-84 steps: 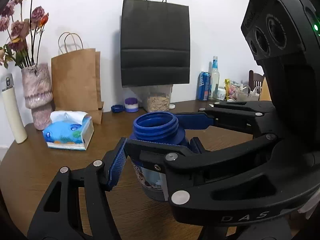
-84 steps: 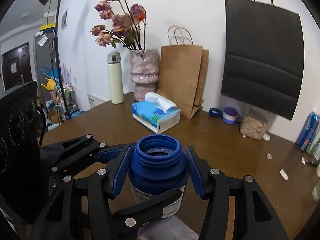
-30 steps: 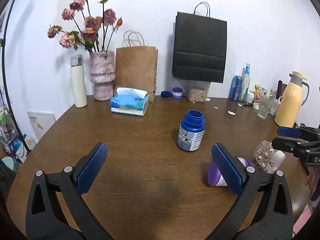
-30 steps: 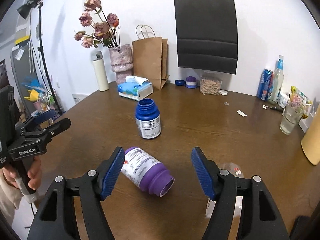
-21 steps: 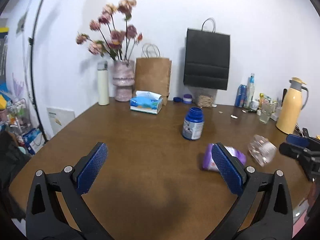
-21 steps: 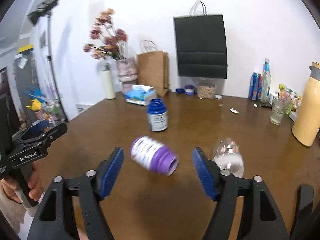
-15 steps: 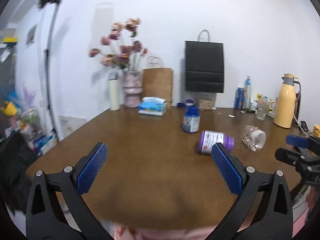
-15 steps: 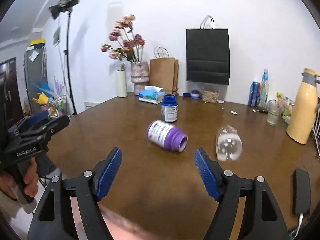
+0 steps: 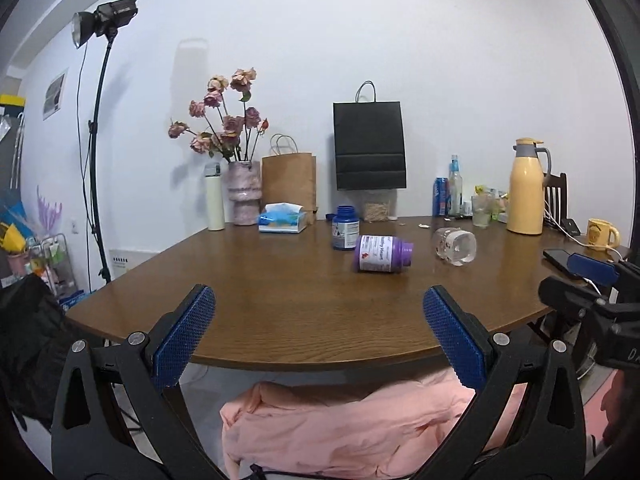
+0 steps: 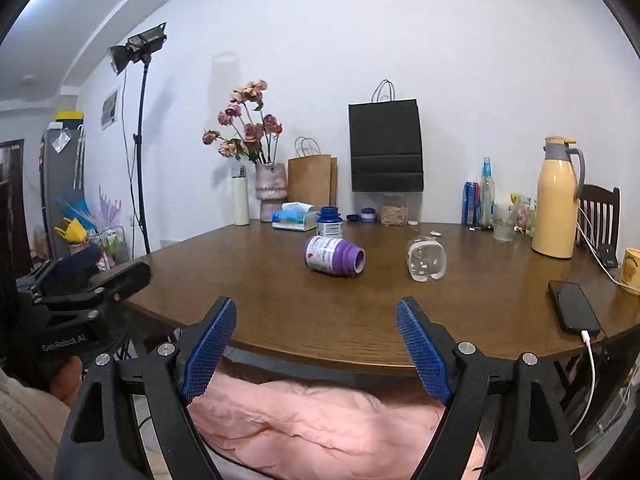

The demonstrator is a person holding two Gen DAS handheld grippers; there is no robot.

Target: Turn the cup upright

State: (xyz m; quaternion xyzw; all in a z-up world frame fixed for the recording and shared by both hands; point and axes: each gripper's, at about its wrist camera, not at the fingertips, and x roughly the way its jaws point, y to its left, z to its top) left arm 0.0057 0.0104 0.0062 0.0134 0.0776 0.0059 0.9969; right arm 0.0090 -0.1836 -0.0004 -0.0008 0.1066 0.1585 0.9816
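A blue open jar [image 9: 345, 227] stands upright mid-table; it also shows in the right wrist view [image 10: 329, 222]. A purple jar [image 9: 381, 254] [image 10: 334, 257] lies on its side in front of it. A clear glass jar [image 9: 456, 246] [image 10: 427, 259] lies on its side to the right. My left gripper [image 9: 318, 326] is open and empty, held off the table's near edge. My right gripper [image 10: 316, 330] is open and empty too, also back from the edge.
The round wooden table [image 9: 280, 300] holds a vase of flowers [image 9: 242, 196], tissue box [image 9: 283, 222], paper bags [image 9: 288, 184], a yellow thermos [image 10: 556, 204], a phone [image 10: 573, 312] and a yellow mug [image 9: 602, 233]. Pink cloth [image 10: 320, 428] lies below the grippers.
Both grippers let go of the blue jar, opened, and pulled far back from the table. The blue jar stays upright; the purple and clear jars still lie on their sides.
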